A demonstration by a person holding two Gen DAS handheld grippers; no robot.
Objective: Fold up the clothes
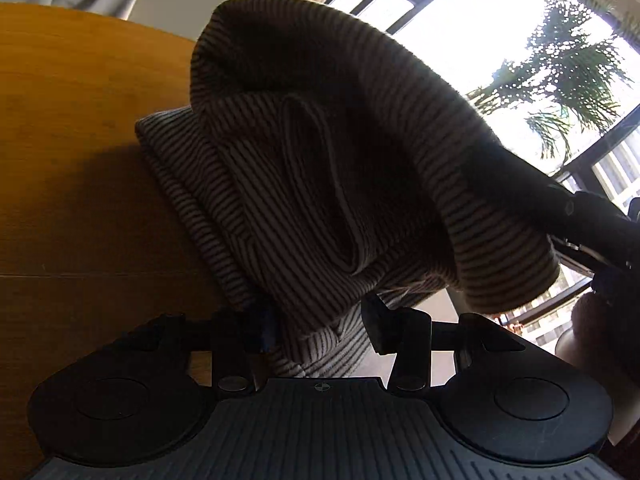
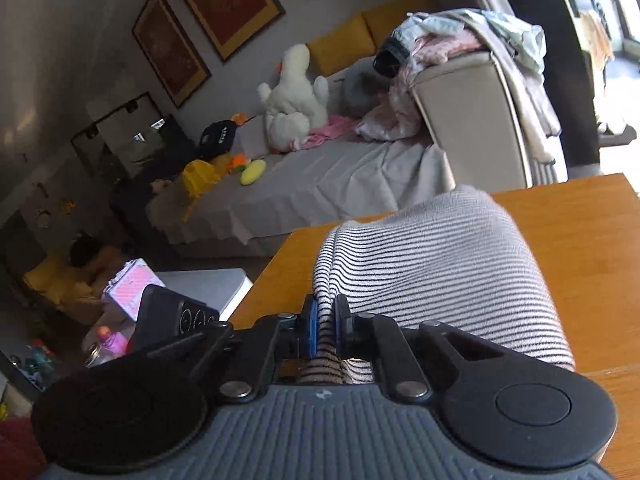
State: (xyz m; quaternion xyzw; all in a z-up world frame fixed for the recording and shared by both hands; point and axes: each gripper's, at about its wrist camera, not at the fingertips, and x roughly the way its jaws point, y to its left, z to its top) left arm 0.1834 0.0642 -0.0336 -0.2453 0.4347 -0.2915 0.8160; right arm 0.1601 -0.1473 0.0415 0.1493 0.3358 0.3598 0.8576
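Spreading under both cameras is one wooden table (image 1: 80,128), and beyond it in the right wrist view one sofa (image 2: 320,184) is sitting below three framed pictures (image 2: 224,0), with one heap of laundry (image 2: 460,36) piled on its armrest and one white plush toy (image 2: 294,96) propped on the seat. One striped garment (image 1: 304,184) is bunching in thick folds on the table, partly lifted, its light cloth crossed by thin dark lines. Two grippers are working on it. In the left wrist view the left gripper (image 1: 320,332) is holding its fingers apart, with the garment's lower edge hanging down between them and one blue pad just touching the cloth. In the right wrist view the right gripper (image 2: 325,328) is pinching a fold of the garment tightly between its two blue pads, the cloth rising in a hump just beyond the fingertips. One large window (image 1: 520,40) is glaring behind the raised fold, with a palm tree showing outside.
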